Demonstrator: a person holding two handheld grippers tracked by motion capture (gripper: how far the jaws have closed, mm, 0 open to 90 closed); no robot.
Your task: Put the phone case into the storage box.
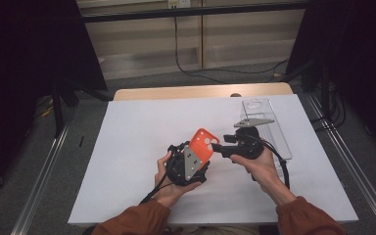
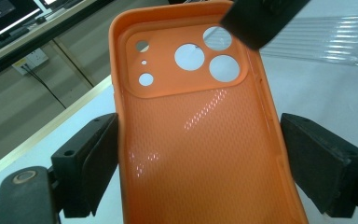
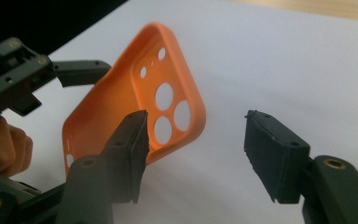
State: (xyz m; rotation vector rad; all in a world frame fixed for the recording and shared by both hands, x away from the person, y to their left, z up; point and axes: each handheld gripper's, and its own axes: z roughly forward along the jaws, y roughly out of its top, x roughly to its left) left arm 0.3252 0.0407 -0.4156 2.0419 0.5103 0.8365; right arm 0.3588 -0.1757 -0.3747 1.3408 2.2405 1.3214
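Gripping an orange phone case (image 2: pixel 200 140) by its two long edges, the left gripper (image 1: pixel 188 164) has a jaw pressed against each side wall, and the case stands tilted up above the white sheet (image 1: pixel 137 147) near the table's middle. The left gripper view looks into its hollow side: a fine dotted texture lines the inner back, the rim curls up all round, and a raised camera block at the far end carries three large round holes and three small ones. Just beyond, the right gripper (image 3: pixel 193 154) comes at the case's camera end, jaws standing half apart and touching nothing; one pad (image 3: pixel 137 140) is just in front of the case's corner, the other over bare sheet. Farther off on the sheet lies a clear plastic tray (image 1: pixel 269 122).
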